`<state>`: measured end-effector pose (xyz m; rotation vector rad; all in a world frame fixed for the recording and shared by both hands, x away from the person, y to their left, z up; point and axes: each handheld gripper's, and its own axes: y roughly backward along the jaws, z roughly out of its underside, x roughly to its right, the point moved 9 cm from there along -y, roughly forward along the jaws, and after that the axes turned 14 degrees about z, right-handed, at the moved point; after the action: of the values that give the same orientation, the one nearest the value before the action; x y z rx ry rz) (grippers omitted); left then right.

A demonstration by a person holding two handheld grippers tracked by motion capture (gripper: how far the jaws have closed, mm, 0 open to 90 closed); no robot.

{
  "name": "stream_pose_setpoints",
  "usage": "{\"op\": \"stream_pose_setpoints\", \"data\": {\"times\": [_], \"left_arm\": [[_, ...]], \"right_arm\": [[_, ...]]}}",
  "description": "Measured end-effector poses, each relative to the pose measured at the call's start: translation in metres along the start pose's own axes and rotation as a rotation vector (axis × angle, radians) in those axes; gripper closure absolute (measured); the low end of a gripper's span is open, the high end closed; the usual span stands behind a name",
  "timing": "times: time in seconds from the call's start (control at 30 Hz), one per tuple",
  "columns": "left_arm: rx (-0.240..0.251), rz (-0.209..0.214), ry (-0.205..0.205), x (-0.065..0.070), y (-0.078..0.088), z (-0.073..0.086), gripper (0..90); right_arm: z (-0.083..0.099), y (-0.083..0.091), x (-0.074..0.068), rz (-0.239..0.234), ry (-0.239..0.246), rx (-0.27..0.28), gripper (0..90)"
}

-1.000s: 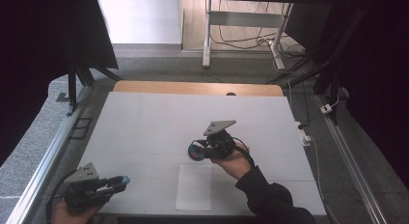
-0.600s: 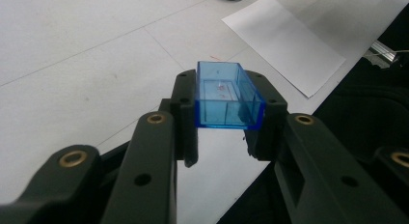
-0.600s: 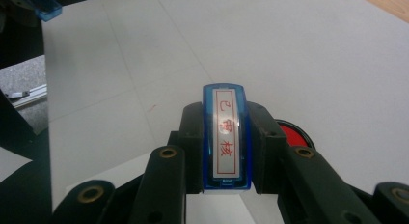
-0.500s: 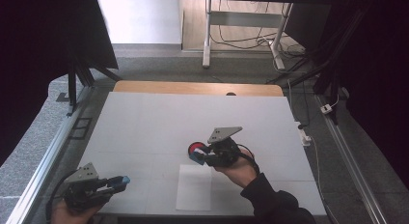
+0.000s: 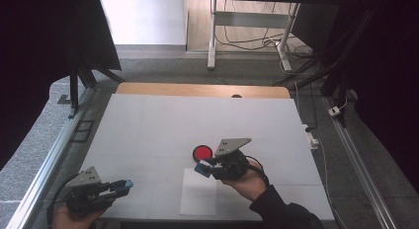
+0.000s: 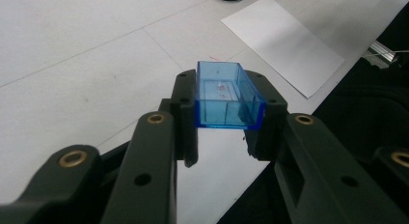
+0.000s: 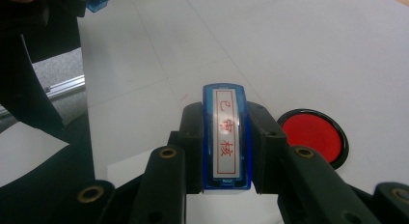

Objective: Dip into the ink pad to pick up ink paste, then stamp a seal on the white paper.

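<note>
the stamp point(image 5: 202, 168), a blue-bodied one w/ a labelled top, sits clamped in the right gripper point(image 5: 205, 169) in the high view, just below the red ink pad point(image 5: 202, 152) and over the top edge of the white paper sheet point(image 5: 198, 192) on the white table point(image 5: 148, 125); prob placed there bc the pad feeds ink and the sheet takes the print, so both lie close together near the person's side. the left gripper point(image 5: 123, 184) is down at the near-left corner, well apart from the sheet, holding a small blue cap point(image 5: 127, 183) out of the way, i'd guess so the stamp face is free. left gripper view: jaws closed onto the clear blue cap point(image 6: 226, 94), open side toward the camera, pinched on its two long walls; the sheet point(image 6: 284, 43) lies beyond it to the right, w/ a dark round thing at the top edge, likely the pad. right gripper view: jaws shut tight on the stamp point(image 7: 225, 137), gripped by its long sides so the red-lettered label faces up and the printing face can go down flat; the ink pad point(image 7: 311, 134) is just beside it on the right, lid off, red showing. the other gripper w/ its cap point(image 7: 96, 1) shows far off at top left. judging by this, the stamp hangs btwn pad and paper, not yet pressed on the sheet.
</note>
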<state>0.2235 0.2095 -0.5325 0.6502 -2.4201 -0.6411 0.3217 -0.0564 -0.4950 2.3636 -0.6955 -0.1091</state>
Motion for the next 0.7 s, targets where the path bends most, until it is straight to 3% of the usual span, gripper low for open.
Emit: {"op": "stream_pose_setpoints", "data": {"times": [0.7], "left_arm": [[-0.001,0.002,-0.001,0.0003,-0.0001,0.0,68.7]], "right_arm": [[0.0095,-0.0038,-0.0067,0.0,0.029,-0.026,70.6]]}}
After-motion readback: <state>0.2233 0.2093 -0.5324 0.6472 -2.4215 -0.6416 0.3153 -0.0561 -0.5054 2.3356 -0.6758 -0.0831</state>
